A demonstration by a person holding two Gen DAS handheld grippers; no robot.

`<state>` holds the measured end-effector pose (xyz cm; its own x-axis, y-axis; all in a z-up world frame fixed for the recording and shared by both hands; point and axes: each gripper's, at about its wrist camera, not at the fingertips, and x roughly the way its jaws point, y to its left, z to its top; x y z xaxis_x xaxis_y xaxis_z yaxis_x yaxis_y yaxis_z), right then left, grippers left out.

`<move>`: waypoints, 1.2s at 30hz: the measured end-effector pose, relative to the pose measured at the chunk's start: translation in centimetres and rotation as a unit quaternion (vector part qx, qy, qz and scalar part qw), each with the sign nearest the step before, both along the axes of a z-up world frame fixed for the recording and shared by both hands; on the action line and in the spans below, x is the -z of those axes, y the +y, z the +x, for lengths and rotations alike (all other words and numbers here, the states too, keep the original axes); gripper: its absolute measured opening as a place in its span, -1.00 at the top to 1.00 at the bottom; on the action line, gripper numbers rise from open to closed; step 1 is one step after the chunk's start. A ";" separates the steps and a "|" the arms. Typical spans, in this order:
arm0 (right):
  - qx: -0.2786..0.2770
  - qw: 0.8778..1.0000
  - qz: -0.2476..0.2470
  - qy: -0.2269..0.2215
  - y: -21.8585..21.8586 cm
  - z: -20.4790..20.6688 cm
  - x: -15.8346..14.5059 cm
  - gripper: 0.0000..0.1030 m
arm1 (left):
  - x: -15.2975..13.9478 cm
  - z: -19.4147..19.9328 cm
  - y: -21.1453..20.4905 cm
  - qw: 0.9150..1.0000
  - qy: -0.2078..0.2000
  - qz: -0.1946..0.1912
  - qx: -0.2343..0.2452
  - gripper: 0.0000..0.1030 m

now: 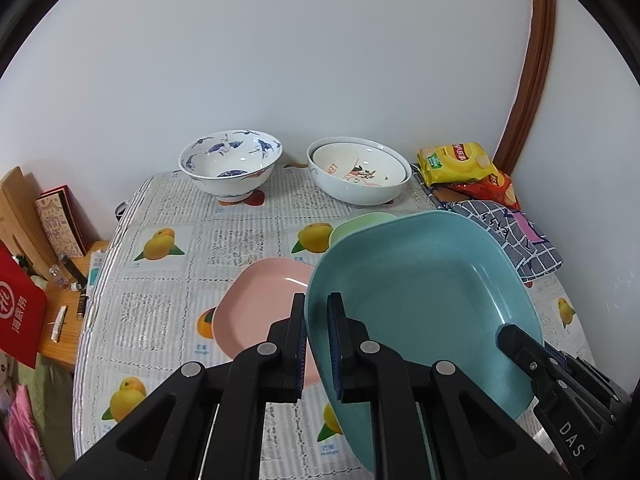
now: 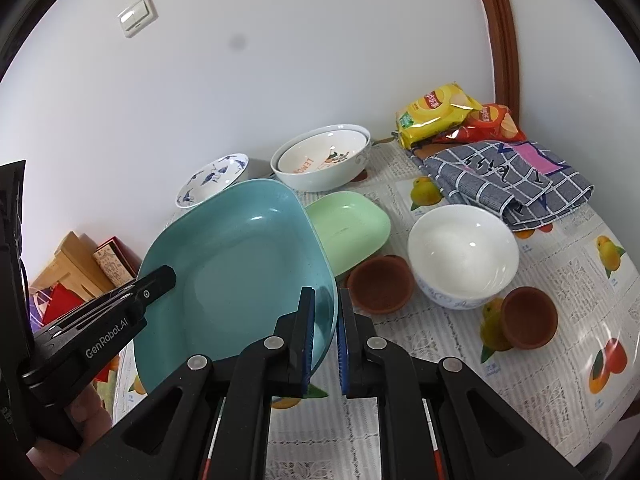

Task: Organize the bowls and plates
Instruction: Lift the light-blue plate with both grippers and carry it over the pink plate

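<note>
A large teal square plate (image 1: 420, 288) (image 2: 240, 272) hangs tilted above the table, held by both grippers. My left gripper (image 1: 316, 302) is shut on its left rim, and it also shows in the right wrist view (image 2: 160, 278). My right gripper (image 2: 325, 295) is shut on the opposite rim, and one of its fingers (image 1: 516, 338) lies on the plate's inside. Under the teal plate lie a pink plate (image 1: 260, 300) and a green plate (image 1: 360, 224) (image 2: 348, 228). At the back stand a blue-patterned bowl (image 1: 230, 164) (image 2: 212, 184) and two nested white bowls (image 1: 360, 172) (image 2: 320, 160).
A white bowl (image 2: 464, 256) and two small brown bowls (image 2: 380, 284) (image 2: 528, 312) sit on the right of the fruit-print tablecloth (image 1: 160, 312). Chip bags (image 2: 436, 116) and a folded checked cloth (image 2: 508, 184) lie against the wall. A low wooden stand (image 1: 60, 320) with clutter is at the left.
</note>
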<state>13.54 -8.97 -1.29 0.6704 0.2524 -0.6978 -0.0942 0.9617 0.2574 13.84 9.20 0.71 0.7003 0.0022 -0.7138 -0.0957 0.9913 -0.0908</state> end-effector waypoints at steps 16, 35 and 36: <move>-0.032 0.999 0.012 0.013 3.4 0.8 1.5 0.81 | 1.5 -0.3 3.4 0.999 0.018 0.004 -0.035 0.80; -0.079 0.994 0.011 0.071 8.2 3.3 6.8 0.81 | 6.7 0.4 8.0 0.993 0.076 0.002 -0.087 0.80; -0.080 0.994 0.011 0.073 8.4 3.5 7.0 0.81 | 6.9 0.5 8.2 0.993 0.078 0.001 -0.088 0.80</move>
